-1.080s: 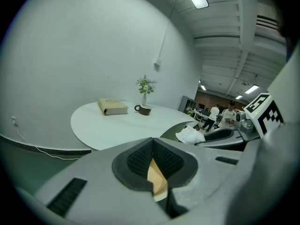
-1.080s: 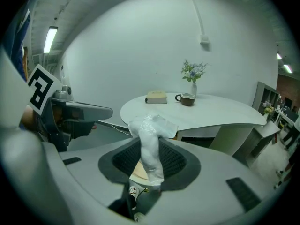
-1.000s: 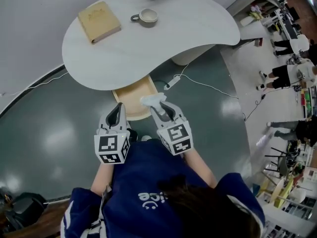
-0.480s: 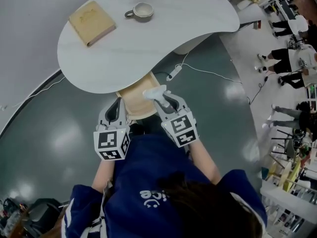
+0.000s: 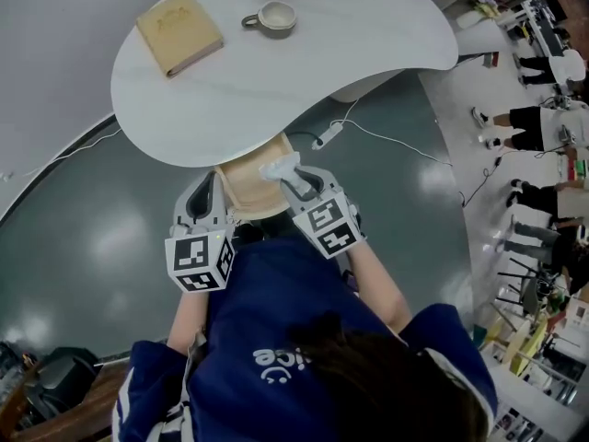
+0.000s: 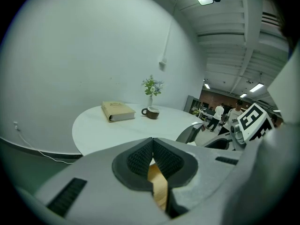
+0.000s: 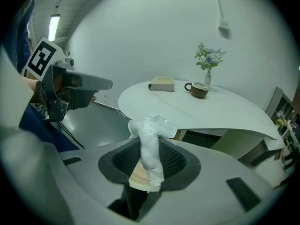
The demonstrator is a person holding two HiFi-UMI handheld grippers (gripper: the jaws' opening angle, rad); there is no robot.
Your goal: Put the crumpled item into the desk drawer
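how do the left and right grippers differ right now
The left gripper has its jaws together with nothing between them; the right gripper has its jaws clamped on the crumpled white item. In the head view the right gripper reaches over the open drawer, while the left gripper sits by its left edge. Both point toward the desk.

Open office, curved white desk (image 5: 276, 81), book (image 5: 179, 33), mug (image 5: 274, 18), people (image 5: 526, 123) beyond
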